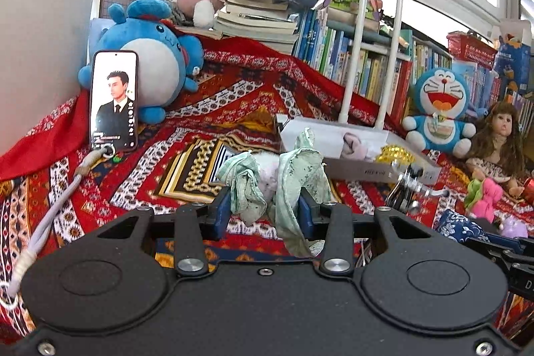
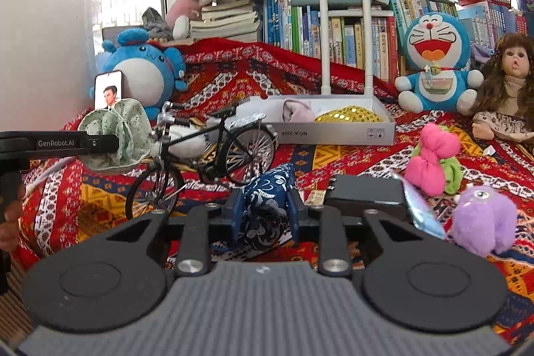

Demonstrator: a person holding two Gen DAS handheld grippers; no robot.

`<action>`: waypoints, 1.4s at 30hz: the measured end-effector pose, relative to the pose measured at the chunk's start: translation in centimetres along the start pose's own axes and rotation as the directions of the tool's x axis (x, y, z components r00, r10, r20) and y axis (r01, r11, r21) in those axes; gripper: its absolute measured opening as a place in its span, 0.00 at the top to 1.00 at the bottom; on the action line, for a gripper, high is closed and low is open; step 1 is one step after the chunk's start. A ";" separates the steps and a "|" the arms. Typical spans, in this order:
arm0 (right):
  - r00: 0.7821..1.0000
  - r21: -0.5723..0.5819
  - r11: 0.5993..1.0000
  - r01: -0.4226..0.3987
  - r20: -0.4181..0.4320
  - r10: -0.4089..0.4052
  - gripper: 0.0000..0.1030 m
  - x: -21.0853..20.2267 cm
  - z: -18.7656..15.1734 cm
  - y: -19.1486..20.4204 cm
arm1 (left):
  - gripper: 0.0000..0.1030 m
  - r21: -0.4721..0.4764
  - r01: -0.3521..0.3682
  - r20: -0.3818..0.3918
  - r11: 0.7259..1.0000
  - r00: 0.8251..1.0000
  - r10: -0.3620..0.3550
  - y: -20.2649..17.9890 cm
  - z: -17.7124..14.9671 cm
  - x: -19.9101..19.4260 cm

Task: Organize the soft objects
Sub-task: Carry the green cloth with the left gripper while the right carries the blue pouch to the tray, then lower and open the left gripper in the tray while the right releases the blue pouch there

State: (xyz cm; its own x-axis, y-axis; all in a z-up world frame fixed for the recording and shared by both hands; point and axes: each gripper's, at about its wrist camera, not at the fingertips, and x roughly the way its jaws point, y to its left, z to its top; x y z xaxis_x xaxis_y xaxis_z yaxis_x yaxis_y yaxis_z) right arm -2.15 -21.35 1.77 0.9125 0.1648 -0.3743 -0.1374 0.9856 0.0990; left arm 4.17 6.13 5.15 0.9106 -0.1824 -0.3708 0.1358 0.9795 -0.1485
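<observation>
both tools loaded with soft bundles, lifted clear of the patterned cloth [image 2: 350, 155]

left tool [image 1: 265, 206] clamped on green cloth bundle [image 1: 283, 186], right tool [image 2: 265, 212] clamped on blue print pouch [image 2: 267, 206]; both just before the white box [image 2: 333, 132]. light, limp, squashy: best pinched mid-bulk.

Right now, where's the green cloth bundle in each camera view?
Left wrist view: green cloth bundle at centre, pinched in the left tongs.
Right wrist view: green cloth bundle at far left, beside the toy bicycle.
Shared landmark: white box behind it.
</observation>
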 end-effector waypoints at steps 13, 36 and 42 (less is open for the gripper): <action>0.998 0.111 0.993 0.033 0.056 -0.039 0.70 -0.8 4.1 -4.0 | 0.63 0.005 0.058 -0.003 0.998 0.998 -0.058 -0.5 5.3 1.7; 0.995 0.320 0.944 0.078 -0.079 -0.056 0.70 8.3 14.6 -12.9 | 0.62 -0.041 0.179 -0.216 0.983 0.959 -0.184 -3.8 13.5 14.8; 0.982 0.367 0.925 0.101 -0.188 -0.033 0.70 12.5 14.8 -13.8 | 0.62 -0.093 0.151 -0.358 0.984 0.917 -0.175 -4.4 12.7 19.6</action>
State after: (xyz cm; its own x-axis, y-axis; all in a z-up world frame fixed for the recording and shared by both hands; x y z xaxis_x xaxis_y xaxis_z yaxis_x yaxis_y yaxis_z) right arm 16.89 -33.47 9.35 0.8279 0.1369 -0.5439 0.1068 0.9136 0.3925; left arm 26.34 -0.68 10.20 0.6715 -0.3688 -0.6427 0.2350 0.9286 -0.2873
